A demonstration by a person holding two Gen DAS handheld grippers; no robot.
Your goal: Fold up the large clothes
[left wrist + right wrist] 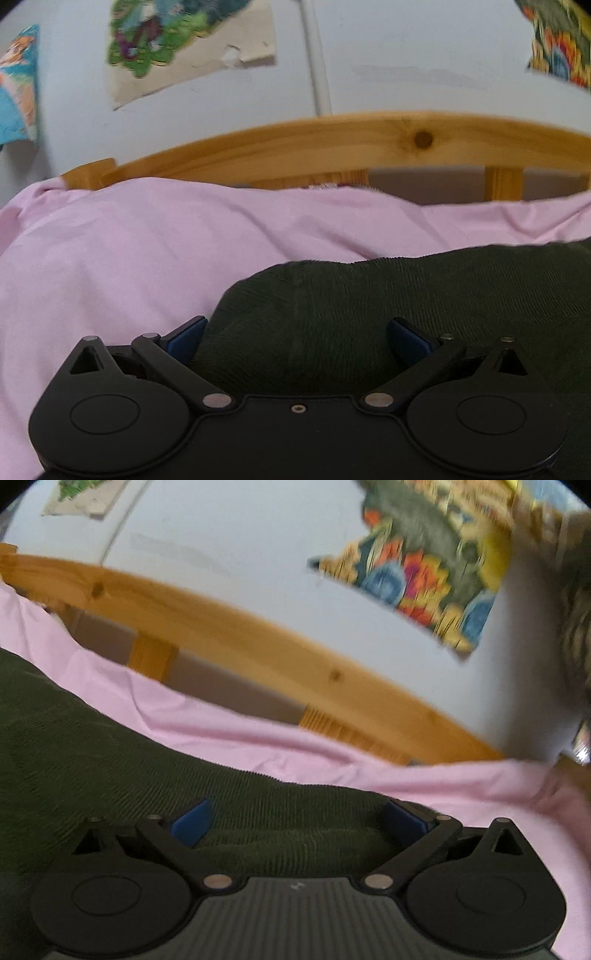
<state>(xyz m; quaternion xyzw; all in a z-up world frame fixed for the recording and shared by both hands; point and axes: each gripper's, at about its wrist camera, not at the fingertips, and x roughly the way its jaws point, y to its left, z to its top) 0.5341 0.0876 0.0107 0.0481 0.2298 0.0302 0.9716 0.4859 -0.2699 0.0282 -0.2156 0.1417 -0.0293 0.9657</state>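
Observation:
A dark green ribbed garment (369, 295) lies on a pink bedsheet (129, 240). My left gripper (297, 338) is open, its blue pads (186, 339) spread wide with the garment's rounded left end bunched between them. In the right wrist view the same garment (110, 746) stretches from the left to under my right gripper (297, 819). That gripper is open too, and the garment's edge lies between its blue pads (194, 821). Whether either gripper touches the cloth I cannot tell.
A wooden bed rail (332, 144) runs behind the sheet, also in the right wrist view (258, 650). Behind it is a pale wall (406, 55) with torn colourful posters (155, 37) (424, 572). The pink sheet (406, 775) extends to the right.

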